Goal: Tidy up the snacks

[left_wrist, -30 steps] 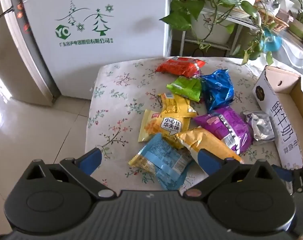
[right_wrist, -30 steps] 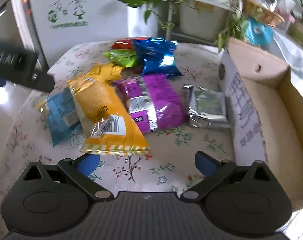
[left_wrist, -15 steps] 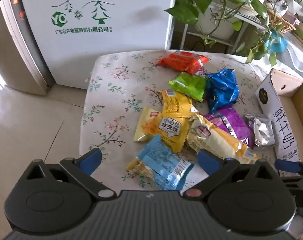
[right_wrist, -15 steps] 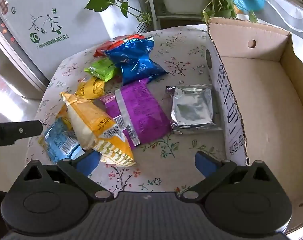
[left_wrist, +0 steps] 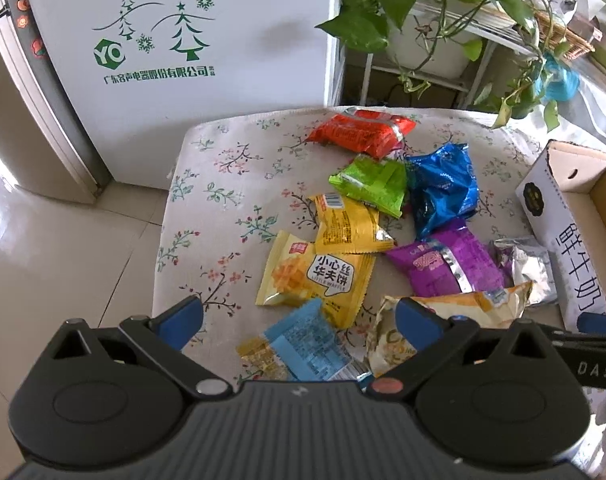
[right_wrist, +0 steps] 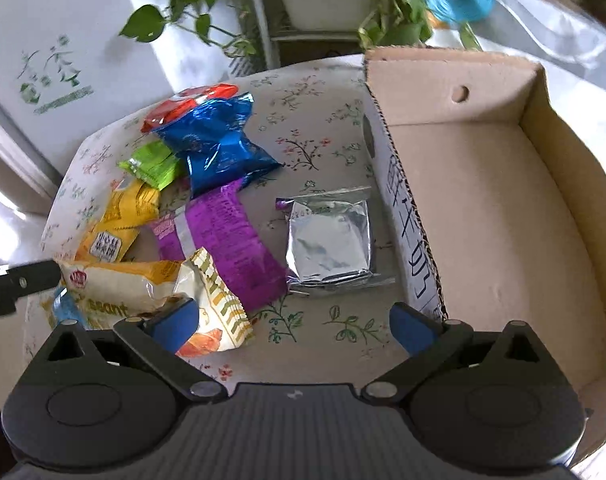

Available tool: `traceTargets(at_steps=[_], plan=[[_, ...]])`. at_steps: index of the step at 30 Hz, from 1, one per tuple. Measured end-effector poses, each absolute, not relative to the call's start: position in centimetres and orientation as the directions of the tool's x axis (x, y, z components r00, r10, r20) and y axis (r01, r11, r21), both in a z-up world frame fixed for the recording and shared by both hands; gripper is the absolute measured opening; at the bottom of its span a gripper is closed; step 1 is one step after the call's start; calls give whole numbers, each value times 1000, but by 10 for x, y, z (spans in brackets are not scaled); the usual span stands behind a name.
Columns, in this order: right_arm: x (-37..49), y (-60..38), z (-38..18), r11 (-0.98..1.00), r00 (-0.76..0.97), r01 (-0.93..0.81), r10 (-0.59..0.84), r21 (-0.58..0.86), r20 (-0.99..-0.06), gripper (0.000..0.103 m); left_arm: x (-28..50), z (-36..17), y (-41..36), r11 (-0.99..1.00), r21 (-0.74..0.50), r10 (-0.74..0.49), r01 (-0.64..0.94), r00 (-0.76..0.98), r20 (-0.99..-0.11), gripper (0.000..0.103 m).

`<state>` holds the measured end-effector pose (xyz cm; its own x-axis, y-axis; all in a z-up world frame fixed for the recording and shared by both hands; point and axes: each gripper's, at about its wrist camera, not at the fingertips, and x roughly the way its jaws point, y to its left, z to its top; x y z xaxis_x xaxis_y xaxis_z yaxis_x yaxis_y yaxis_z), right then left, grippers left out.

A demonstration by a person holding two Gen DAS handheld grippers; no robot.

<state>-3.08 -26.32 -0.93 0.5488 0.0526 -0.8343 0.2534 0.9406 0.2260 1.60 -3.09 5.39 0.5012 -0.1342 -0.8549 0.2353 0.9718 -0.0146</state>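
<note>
Snack packets lie loose in a cluster on the floral-cloth table (left_wrist: 223,184); none is in the cardboard box (right_wrist: 483,200) yet, which stands open and empty at the right edge. Nearest the right claw (right_wrist: 291,320): a cream-and-yellow chip bag (right_wrist: 143,284), lying just left of and partly under its left finger, long axis running left-right across the view, lettering ending "...eant" readable. The silver foil packet (right_wrist: 329,236) lies ahead of the same claw, just beside the box wall. Right claw spread wide, holding nothing. Left claw (left_wrist: 299,318) likewise spread and empty, over the blue-and-yellow packet (left_wrist: 299,340) at the near edge. Judgement: the right claw is better placed for both the chip bag and the box. Readable: yellow waffle packet (left_wrist: 315,276) "小心丝 华夫饼 LITTLE WAFFLE"; box side "鲜牛奶"; white fridge (left_wrist: 175,32) with a green "YO" logo and a Chinese company line. Farther: purple (right_wrist: 227,240), blue (right_wrist: 215,140), green (left_wrist: 371,184), red (left_wrist: 363,132) packets.
</note>
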Motion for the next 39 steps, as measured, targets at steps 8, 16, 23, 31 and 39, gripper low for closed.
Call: traceTargets(at_steps=[8, 16, 23, 31, 39], plan=[[-25, -241, 6, 949, 569, 266, -15, 167, -822, 103, 15, 48, -33, 979, -9, -110, 206, 482, -869, 102], [-19, -225, 14, 953, 579, 276, -59, 127, -813, 103, 15, 46, -33, 978, -1, -102, 209, 473, -875, 102], [-21, -223, 21, 954, 599, 273, -67, 124, -798, 103, 14, 48, -32, 979, -17, -114, 204, 479, -870, 102], [-20, -221, 29, 952, 618, 280, -76, 128, -782, 103, 9, 51, -33, 978, 0, -105, 207, 498, -861, 102], [-17, -218, 25, 955, 581, 281, -95, 89, -809, 103, 6, 48, -33, 979, 26, -80, 201, 500, -862, 101]])
